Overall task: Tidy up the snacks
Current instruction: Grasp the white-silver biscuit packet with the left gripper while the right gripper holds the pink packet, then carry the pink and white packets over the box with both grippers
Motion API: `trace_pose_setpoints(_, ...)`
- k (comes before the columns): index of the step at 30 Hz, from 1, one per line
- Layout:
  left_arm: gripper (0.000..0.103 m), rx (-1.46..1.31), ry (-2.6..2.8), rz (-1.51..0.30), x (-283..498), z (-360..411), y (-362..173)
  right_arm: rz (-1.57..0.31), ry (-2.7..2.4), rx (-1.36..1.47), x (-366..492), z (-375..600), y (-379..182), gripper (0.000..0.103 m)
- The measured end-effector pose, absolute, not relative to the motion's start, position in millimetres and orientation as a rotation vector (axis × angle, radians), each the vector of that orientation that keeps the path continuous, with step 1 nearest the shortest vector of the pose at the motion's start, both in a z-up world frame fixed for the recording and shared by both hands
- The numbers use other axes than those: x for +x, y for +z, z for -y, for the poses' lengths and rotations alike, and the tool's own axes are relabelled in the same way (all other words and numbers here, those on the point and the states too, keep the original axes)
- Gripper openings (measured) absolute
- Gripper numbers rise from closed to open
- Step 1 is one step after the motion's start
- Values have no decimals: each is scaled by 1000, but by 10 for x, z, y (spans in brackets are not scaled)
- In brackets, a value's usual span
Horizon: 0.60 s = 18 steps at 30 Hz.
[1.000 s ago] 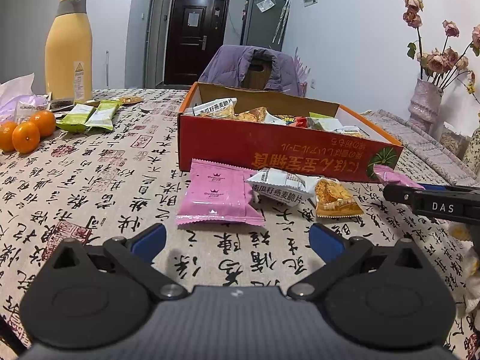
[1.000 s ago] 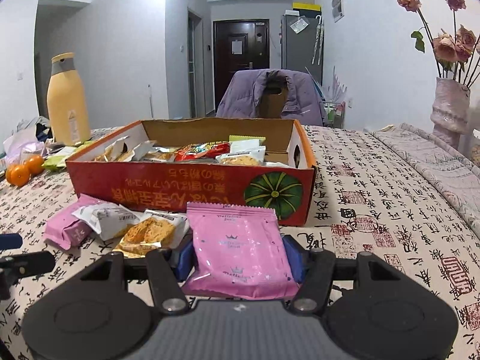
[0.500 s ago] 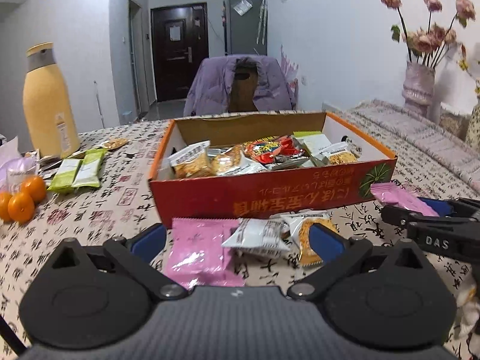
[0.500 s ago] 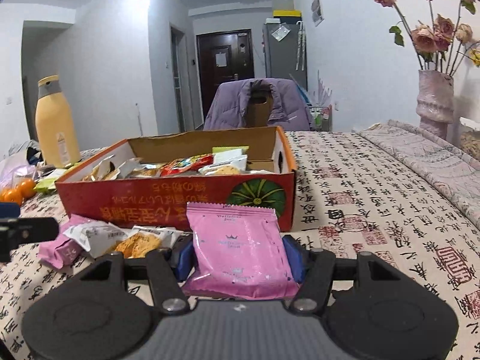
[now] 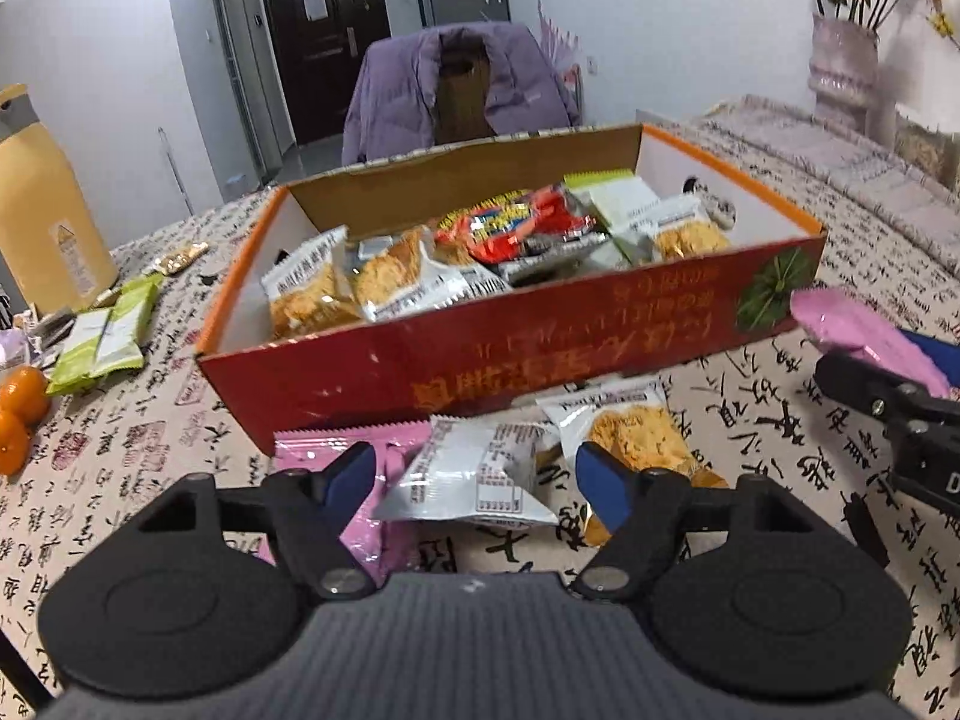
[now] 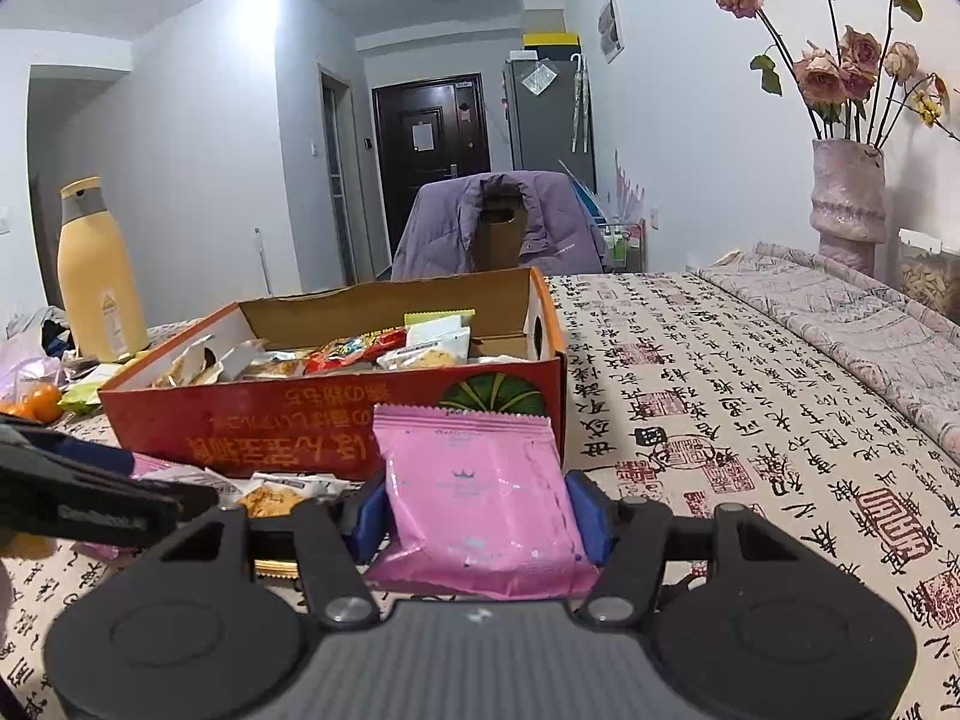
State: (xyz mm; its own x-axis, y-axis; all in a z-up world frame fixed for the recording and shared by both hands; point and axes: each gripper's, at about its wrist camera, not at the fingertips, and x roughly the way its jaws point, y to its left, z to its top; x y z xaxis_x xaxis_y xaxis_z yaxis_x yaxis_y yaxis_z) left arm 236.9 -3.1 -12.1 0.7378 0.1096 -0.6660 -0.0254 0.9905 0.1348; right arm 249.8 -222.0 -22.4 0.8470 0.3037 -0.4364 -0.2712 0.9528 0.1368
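A red cardboard box (image 5: 516,360) (image 6: 312,420) holds several snack packets. In front of it on the patterned tablecloth lie a pink packet (image 5: 390,468), a white packet (image 5: 474,474) and a packet with a yellow cracker picture (image 5: 636,438). My left gripper (image 5: 474,480) is open and hovers over the white packet. My right gripper (image 6: 477,507) is shut on a second pink packet (image 6: 480,492), held just right of the box's front corner; it also shows in the left wrist view (image 5: 864,330).
A yellow bottle (image 5: 42,210), green packets (image 5: 108,330) and small oranges (image 5: 18,408) stand at the left. A vase of dried roses (image 6: 846,198) stands at the far right. A chair with a purple jacket (image 6: 504,228) is behind the table.
My left gripper has risen and moved forward over the loose packets, now looking down into the box. My right gripper has lifted the pink packet and come closer to the box.
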Motion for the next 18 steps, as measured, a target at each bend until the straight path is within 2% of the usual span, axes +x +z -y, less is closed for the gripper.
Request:
trace_pose_setpoints(7, 74, 133, 72, -755, 2425, 82, -166, -467, 307, 71, 2492, 2220, -222, 60)
trace_pose_setpoints(10, 61, 130, 56, -757, 2429, 110, -172, -467, 309, 70, 2490, 2220, -225, 60)
trace_pose_setpoints(12, 41, 122, 36, -761, 2423, 125, -169, -467, 308, 71, 2490, 2220, -225, 60)
trace_pose_setpoints(15, 36, 119, 27, -761, 2406, 127, -179, -467, 308, 71, 2491, 2219, -225, 60)
trace_pose_setpoints(18, 35, 102, 23, -755, 2374, 108, -178, -467, 310, 71, 2492, 2219, -225, 60)
